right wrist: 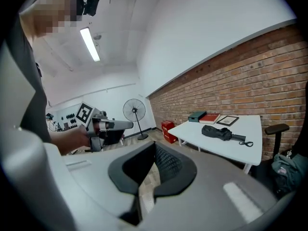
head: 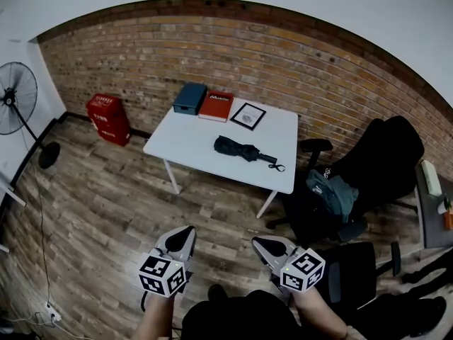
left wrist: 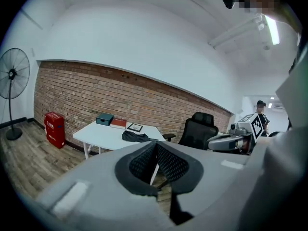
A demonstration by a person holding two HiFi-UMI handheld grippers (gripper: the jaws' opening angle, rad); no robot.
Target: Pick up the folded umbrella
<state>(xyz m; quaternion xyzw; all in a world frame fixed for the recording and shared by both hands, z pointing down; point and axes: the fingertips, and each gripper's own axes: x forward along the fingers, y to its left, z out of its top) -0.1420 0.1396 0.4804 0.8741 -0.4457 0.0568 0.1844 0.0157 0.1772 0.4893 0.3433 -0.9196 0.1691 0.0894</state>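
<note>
The folded black umbrella (head: 241,149) lies on the white table (head: 191,144) by the brick wall, its handle and strap pointing right. It also shows far off as a dark bundle on the table in the left gripper view (left wrist: 134,137) and in the right gripper view (right wrist: 219,133). My left gripper (head: 187,232) and right gripper (head: 259,243) hover side by side over the wooden floor, well short of the table. Each has its pads together with nothing between them, seen in the left gripper view (left wrist: 156,150) and the right gripper view (right wrist: 154,153).
A teal box (head: 190,98), a red book (head: 216,106) and a framed picture (head: 248,115) sit at the table's far edge. A red crate (head: 108,117) and a standing fan (head: 15,98) are on the left. A black office chair (head: 375,165) with a grey-blue bag (head: 333,191) stands on the right.
</note>
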